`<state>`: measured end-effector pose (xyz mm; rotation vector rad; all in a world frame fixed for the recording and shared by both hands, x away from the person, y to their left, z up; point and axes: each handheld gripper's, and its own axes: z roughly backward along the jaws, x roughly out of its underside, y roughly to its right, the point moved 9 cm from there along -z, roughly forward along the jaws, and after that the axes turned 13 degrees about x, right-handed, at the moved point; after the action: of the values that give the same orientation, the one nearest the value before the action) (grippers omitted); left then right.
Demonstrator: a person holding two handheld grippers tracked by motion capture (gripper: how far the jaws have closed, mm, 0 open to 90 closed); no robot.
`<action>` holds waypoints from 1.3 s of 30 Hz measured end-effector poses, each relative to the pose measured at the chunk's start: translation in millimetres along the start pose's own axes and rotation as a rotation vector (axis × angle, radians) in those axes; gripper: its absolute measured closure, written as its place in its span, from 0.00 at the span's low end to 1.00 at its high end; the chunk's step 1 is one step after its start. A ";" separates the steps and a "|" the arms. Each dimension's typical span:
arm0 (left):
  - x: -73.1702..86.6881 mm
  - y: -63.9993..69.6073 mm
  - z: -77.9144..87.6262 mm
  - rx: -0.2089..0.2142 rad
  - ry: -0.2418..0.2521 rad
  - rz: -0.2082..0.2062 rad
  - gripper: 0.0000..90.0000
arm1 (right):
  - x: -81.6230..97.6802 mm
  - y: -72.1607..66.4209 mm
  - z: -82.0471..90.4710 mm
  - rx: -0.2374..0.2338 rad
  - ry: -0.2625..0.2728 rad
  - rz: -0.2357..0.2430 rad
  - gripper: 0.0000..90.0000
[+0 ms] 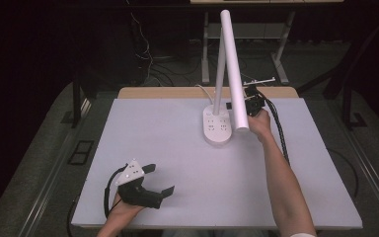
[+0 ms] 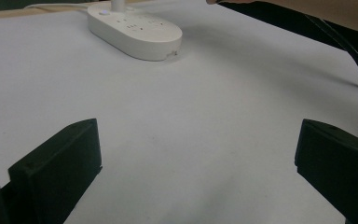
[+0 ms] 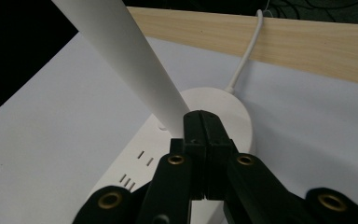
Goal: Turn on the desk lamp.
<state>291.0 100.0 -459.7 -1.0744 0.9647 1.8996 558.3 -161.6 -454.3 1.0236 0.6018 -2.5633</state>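
High view: white lamp [image 1: 230, 64] stands on an oval base [image 1: 217, 127] with socket slots, at the far middle of the table [image 1: 187, 192]. A thin post rises from the base; the long tube head slopes down toward the person, its lower end hanging just over the base's right side. A white cord [image 3: 244, 56] runs from the base's back over the wooden table edge.

Right arm reaches far forward across the right half of the table, forearm nearly straight, hand [image 1: 259, 123] just right of the tube's lower end. Right gripper [image 1: 250, 101] points toward the lamp. In the right gripper view its jaws are pressed together with nothing between them, tips right beside the tube's lower part, above the base (contact with the tube cannot be told).

Left hand [image 1: 123, 206] rests at the near left edge, wrist bent. Left gripper [image 1: 159, 180] sits low over the table, aimed right and forward, jaws spread wide, nothing between them. Well apart from the lamp.
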 end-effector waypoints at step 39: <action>0.7 3.5 -3.2 0.012 -0.012 -0.012 0.00 | 19.2 7.0 -35.9 -0.007 0.000 -0.125 1.00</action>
<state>288.8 95.7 -460.7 -1.0580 0.9601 1.8866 568.6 -152.6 -493.2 1.0130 0.6948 -2.6665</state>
